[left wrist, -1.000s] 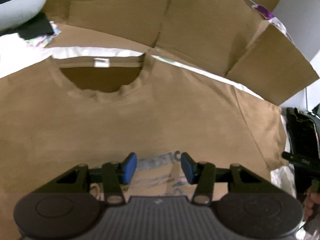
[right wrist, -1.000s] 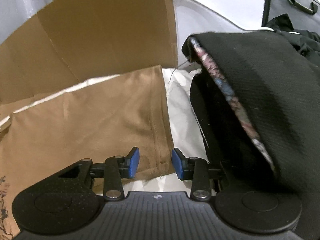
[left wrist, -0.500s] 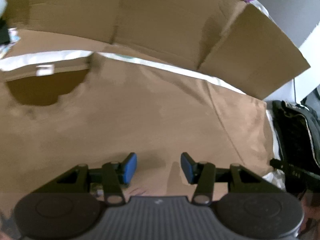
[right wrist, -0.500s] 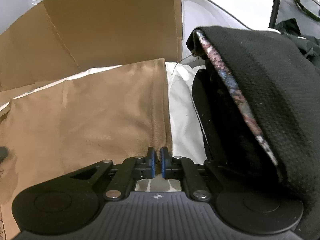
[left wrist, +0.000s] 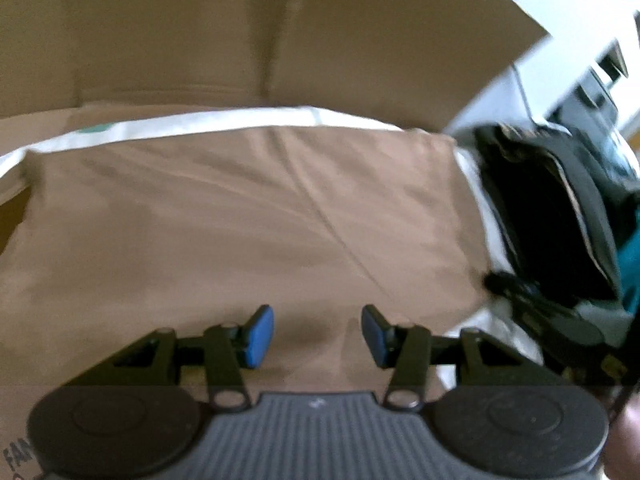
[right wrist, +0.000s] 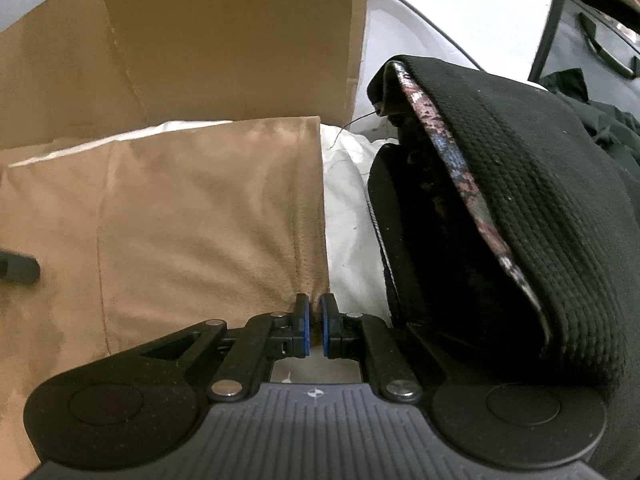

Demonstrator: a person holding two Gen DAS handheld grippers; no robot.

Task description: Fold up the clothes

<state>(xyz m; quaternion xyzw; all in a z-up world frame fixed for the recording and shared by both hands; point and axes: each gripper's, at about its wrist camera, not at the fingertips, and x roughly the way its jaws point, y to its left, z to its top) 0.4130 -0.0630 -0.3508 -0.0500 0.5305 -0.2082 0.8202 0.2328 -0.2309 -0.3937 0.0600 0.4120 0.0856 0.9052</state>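
Since a second ago, the right gripper has pinched its jaws onto the hem of the tan suede-like T-shirt, whose sleeve runs straight ahead. Left gripper hangs with jaws wide apart above the shirt, holding nothing. Brown cardboard stands beyond; a black bag sits right of the right jaws.

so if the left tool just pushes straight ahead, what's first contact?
Most likely the brown T-shirt: the open left tool points across it, low over the fabric. Beyond that stands the cardboard wall. The blurred view leaves its height above the cloth unclear.
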